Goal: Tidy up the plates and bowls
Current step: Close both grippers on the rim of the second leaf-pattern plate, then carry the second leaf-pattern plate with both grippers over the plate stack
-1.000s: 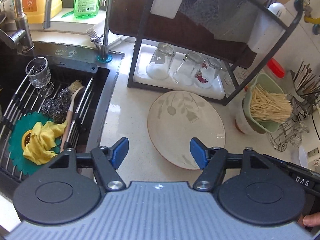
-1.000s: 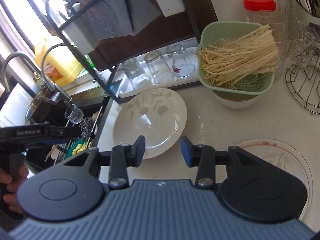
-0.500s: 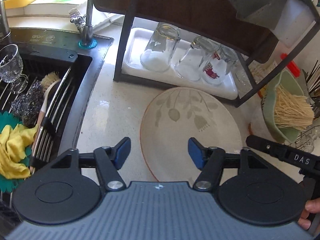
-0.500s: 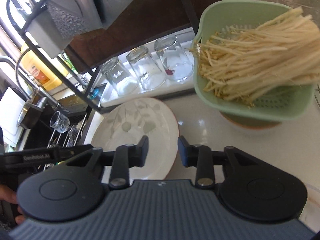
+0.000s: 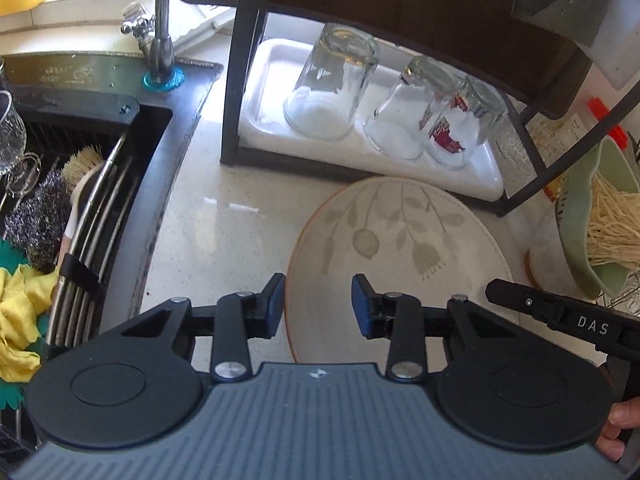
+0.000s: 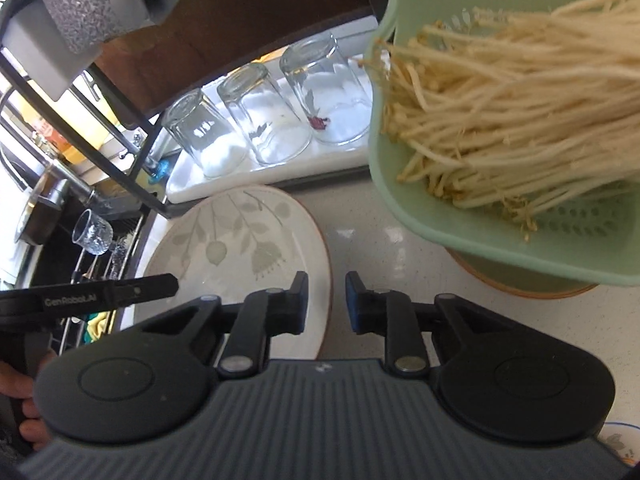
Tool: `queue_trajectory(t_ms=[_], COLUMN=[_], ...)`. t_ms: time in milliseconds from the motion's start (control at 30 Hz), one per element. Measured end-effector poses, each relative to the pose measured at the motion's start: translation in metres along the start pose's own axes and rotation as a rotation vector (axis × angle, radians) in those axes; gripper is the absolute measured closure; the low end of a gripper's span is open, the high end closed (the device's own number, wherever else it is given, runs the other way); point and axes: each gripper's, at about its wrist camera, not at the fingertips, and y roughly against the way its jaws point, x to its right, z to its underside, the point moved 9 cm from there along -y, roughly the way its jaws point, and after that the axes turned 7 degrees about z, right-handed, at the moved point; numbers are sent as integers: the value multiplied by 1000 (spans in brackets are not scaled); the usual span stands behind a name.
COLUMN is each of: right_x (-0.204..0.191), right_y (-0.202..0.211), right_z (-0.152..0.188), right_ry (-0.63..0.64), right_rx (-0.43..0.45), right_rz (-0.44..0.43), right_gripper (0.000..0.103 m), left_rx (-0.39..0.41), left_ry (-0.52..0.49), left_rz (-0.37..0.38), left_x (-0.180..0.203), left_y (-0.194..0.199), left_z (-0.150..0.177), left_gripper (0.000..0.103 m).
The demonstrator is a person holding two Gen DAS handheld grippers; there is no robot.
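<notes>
Two grippers at one leaf-patterned plate (image 5: pixel 400 248), flat on the pale worktop (image 5: pixel 224 240) just in front of the dark rack (image 5: pixel 240 80), well clear of the sink (image 5: pixel 80 152) at the left. Left gripper (image 5: pixel 318 304) low over the near rim of the plate, jaws spread, nothing between them, left finger outside the rim and right finger above the plate face. Right gripper (image 6: pixel 326 302) at the opposite edge of the same plate, jaws also apart but with a narrower gap, the rim line running up between the fingers; contact with the plate not possible to confirm. Probably a two-sided approach, because a flat plate offers only its thin rim for a grip. Three upturned glasses (image 5: pixel 332 88) on a white tray (image 5: pixel 264 76) under the rack, placed mouth down probably for draining. Green colander (image 6: pixel 500 216) with pale sprouts close at the right, set on a bowl (image 6: pixel 520 286), perhaps to catch drips. Little room on that side, so some risk of a knock.
</notes>
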Motion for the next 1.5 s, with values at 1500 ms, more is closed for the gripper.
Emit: queue_trajectory(t_ms=[1500], right_x=[-8], right_y=[65], right_z=[28], right_ry=[-55], right_rx=[-46], right_rz=[-48], right_gripper=[87], left_rx=[-63], left_ry=[-31], left_rz=[18], left_x=[31], left_y=[58], left_z=[34], left_gripper=[62])
